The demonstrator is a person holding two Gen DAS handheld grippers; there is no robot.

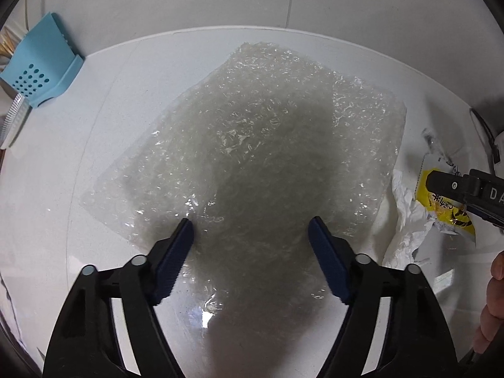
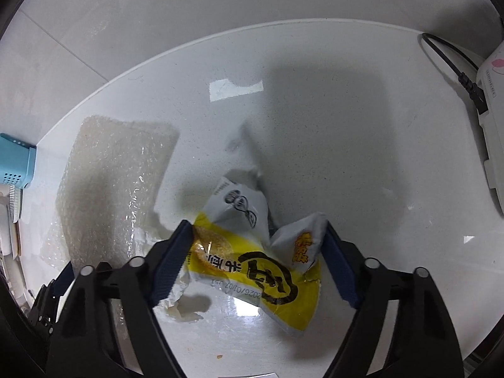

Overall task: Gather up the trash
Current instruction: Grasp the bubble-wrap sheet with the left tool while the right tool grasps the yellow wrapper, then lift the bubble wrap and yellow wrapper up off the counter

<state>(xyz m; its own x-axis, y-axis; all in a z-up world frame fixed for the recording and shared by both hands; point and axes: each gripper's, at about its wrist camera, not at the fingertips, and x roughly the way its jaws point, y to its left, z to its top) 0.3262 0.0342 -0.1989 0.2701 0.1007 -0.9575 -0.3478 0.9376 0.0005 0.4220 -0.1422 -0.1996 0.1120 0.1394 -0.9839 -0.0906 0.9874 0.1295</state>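
Note:
A large sheet of clear bubble wrap point(image 1: 252, 132) lies flat on the white counter point(image 1: 104, 119). My left gripper point(image 1: 252, 223) points down onto its near part, jaws wide, both blue fingertips point(image 1: 186, 230) resting on the sheet without pinching it. To the right lies a crumpled yellow and grey snack wrapper point(image 2: 252, 261). My right gripper point(image 2: 256, 230) stands straight over it, and both pads touch its buckled sides. The left wrist view shows the same yellow wrapper point(image 1: 460, 217) under one black finger of the right gripper. The bubble wrap point(image 2: 110, 182) lies left of the right gripper.
Crumpled white paper point(image 1: 406, 220) lies between bubble wrap and wrapper. A blue perforated holder point(image 1: 47, 63) stands at the far left against the wall. A white appliance point(image 2: 494, 126) with a black cable point(image 2: 453, 66) sits at the right. A person's hand point(image 1: 494, 299) shows at the right edge.

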